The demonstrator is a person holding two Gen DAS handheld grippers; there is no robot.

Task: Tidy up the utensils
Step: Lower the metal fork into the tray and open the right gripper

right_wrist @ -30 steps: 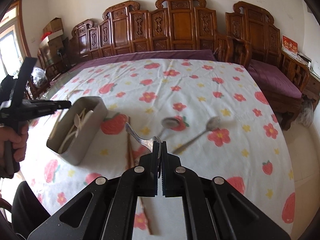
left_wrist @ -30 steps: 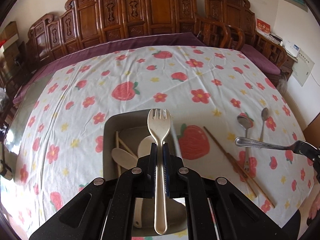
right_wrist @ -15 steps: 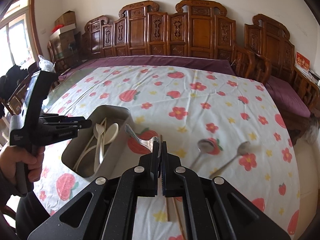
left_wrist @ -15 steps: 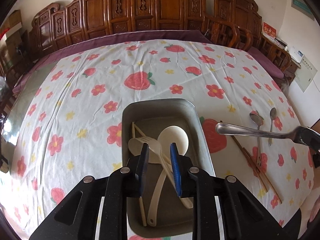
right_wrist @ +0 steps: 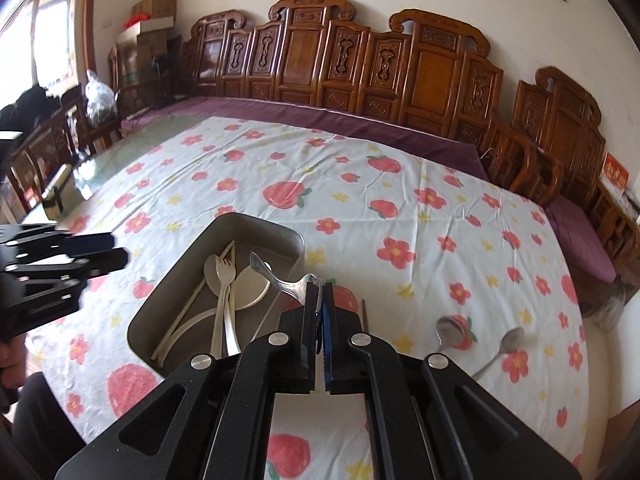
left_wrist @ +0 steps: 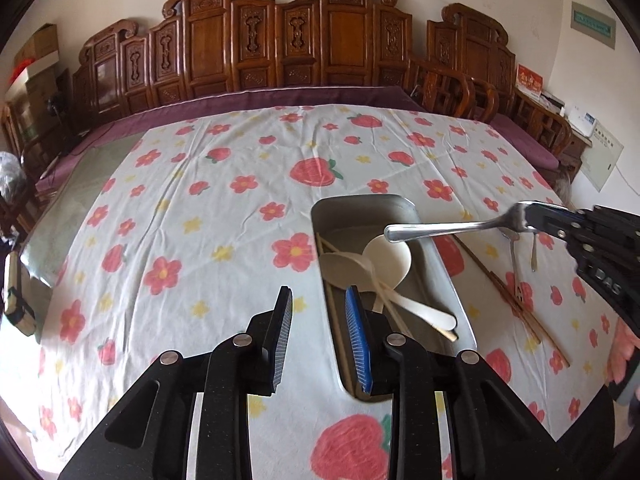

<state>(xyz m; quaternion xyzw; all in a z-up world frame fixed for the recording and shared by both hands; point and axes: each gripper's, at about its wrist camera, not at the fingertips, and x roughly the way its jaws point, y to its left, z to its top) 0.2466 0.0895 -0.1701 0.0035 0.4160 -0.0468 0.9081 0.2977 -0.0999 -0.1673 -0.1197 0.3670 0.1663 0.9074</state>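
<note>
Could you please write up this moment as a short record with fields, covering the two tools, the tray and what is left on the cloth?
left tool: empty, jaws opening, beside the tray's left edge
right tool: shut on the metal fork, handle out over the tray
tray: grey metal, on the flowered cloth
in tray: cream plastic fork, cream spoons, pale chopsticks
still on cloth: two metal spoons, brown chopsticks
</note>
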